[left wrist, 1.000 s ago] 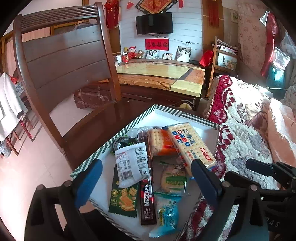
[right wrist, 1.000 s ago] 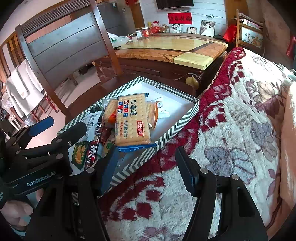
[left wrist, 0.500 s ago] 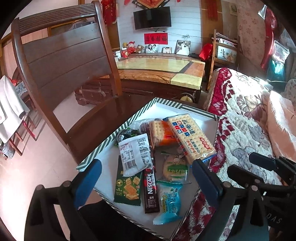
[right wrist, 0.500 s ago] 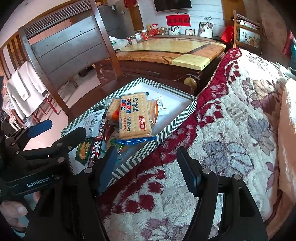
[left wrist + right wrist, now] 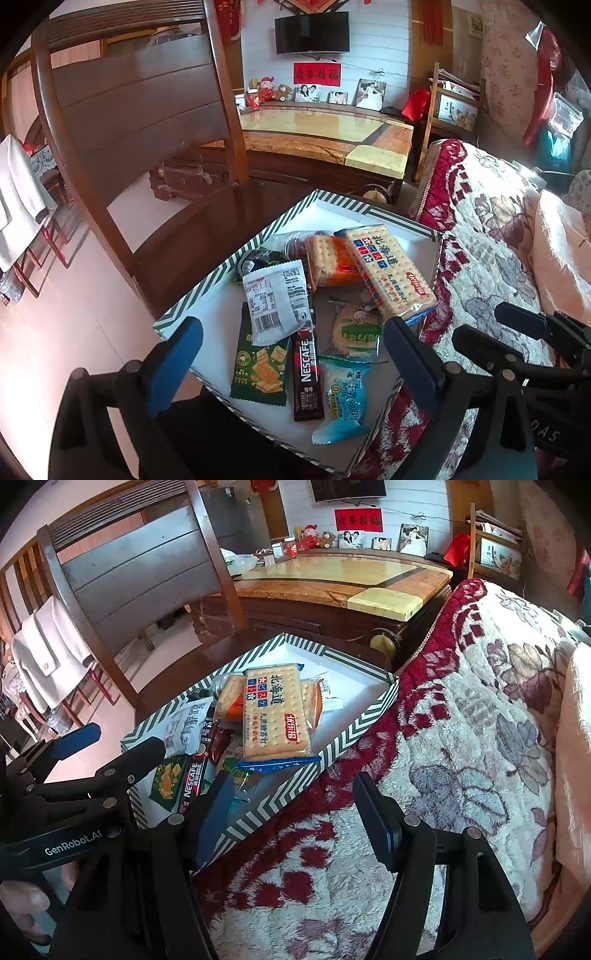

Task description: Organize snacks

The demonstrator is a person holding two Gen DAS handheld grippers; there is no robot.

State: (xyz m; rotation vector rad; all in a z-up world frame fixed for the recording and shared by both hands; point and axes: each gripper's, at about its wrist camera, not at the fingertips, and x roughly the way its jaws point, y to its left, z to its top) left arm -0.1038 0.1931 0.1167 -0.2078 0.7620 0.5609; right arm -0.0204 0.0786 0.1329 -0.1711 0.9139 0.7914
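The snacks sit loose in a striped box that rests on the seat of a wooden chair, pushed up against a floral blanket; that placement looks chosen to keep every packet within reach of both tools. Taking the box as landmark: the left gripper hovers over its near end, jaws spread wide and holding nothing, framing the Nescafé stick, the green cracker packet and the pale blue packet; the right gripper hangs off the box's right wall over the blanket, jaws likewise wide apart and empty, 1 finger overlapping the wall in view. The long cracker pack lies on top of the pile toward the box's far half, propped on an orange cracker pack, probably just dropped there unsorted; sorting seems not yet begun.

Hard to make out: a dark wrapper under the white barcode packet is mostly covered; the round biscuit is half hidden by the long pack; the box's near corner is cut off by the left tool's body; no destination for the snacks is visible.
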